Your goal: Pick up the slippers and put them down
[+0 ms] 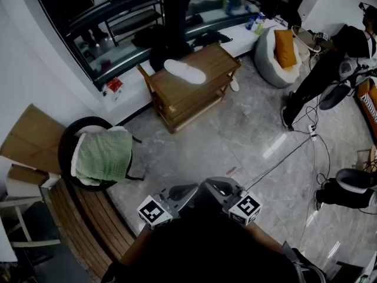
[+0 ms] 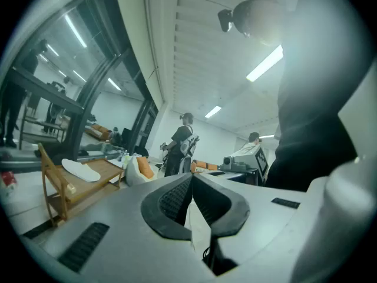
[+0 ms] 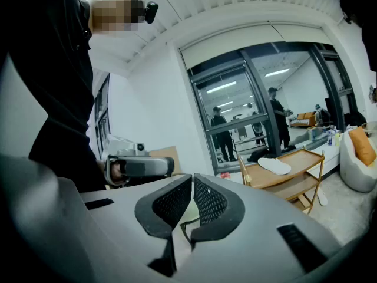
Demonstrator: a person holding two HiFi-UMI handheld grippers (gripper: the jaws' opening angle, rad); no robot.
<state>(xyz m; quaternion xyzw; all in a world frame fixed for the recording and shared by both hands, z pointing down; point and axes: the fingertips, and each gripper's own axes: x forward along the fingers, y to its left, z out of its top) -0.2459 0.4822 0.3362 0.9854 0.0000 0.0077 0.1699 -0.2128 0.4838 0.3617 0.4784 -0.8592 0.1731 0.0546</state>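
Note:
A white slipper (image 1: 184, 71) lies on top of the low wooden rack (image 1: 221, 61), far across the floor from me. It also shows in the left gripper view as the slipper (image 2: 81, 170) and in the right gripper view as the slipper (image 3: 274, 165). A second white slipper (image 1: 234, 85) lies on the floor by the rack's right end, seen again as the slipper (image 3: 320, 197). Both grippers are held close to my body, side by side. The left gripper (image 1: 181, 191) (image 2: 191, 179) is shut with nothing in it. The right gripper (image 1: 222, 188) (image 3: 192, 179) is shut and empty too.
A round black chair with a green towel (image 1: 103, 154) stands at the left, by a curved wooden bench (image 1: 88, 217). A white beanbag with an orange cushion (image 1: 277, 55) sits right of the rack. Cables (image 1: 294, 152) cross the marble floor. A person (image 1: 318, 69) stands at the right.

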